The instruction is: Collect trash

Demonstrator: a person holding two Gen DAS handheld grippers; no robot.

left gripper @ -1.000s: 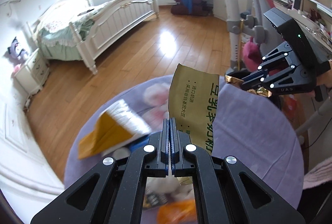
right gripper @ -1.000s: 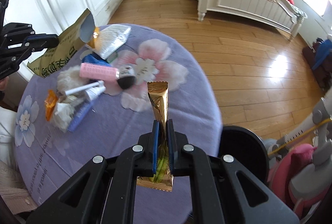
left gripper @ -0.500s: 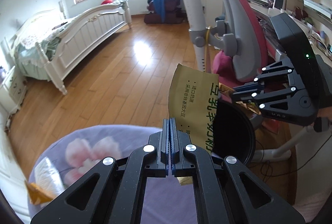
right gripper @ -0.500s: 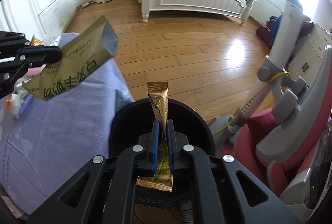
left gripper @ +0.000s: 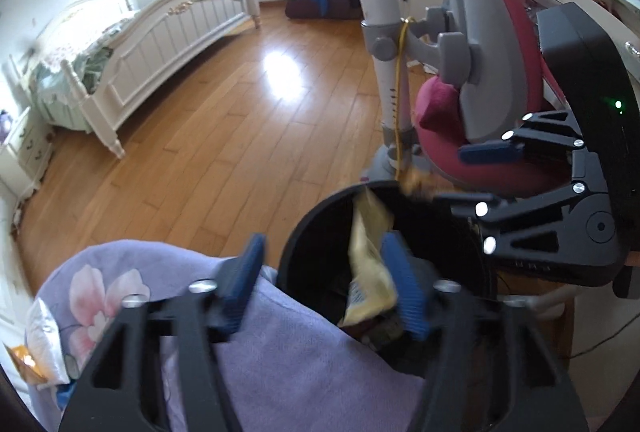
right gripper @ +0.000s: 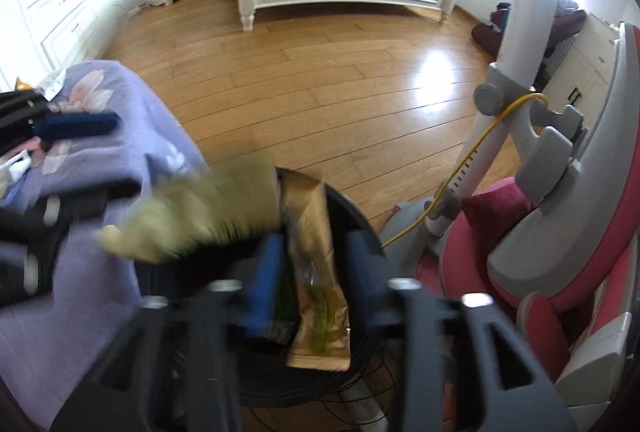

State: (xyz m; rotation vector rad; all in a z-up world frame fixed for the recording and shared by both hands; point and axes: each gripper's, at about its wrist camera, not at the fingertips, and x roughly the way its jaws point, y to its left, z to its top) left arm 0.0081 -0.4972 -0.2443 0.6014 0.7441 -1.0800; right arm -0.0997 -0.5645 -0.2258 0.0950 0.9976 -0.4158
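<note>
Both grippers point down over the round black trash bin (left gripper: 320,232) that stands on the wood floor just beside the table with the purple flowered cloth (left gripper: 168,272). The left gripper (left gripper: 324,280) has just been opening, and its blue pads stand wide apart. The tan paper packet with green print (left gripper: 368,272) hangs loose between them over the bin's mouth, close to the right pad; I cannot tell if it touches.

The right gripper (right gripper: 310,280) has also just been opening. The shiny gold snack wrapper (right gripper: 316,272) sits between its spread pads with gaps on both sides, its lower end inside the bin (right gripper: 360,216).

Only the left view shows the right gripper (left gripper: 464,176) from the side, jaws apart, with a blurry gold bit near its tips. Only the right view shows the left gripper (right gripper: 116,160) at the left edge and the tan packet (right gripper: 192,216) as a smeared yellow-green shape.

More trash lies on the far left of the table, a silver bag (left gripper: 44,344) among it, cut off by the picture edge. The bottom of the bin is dark and hard to make out.
</note>
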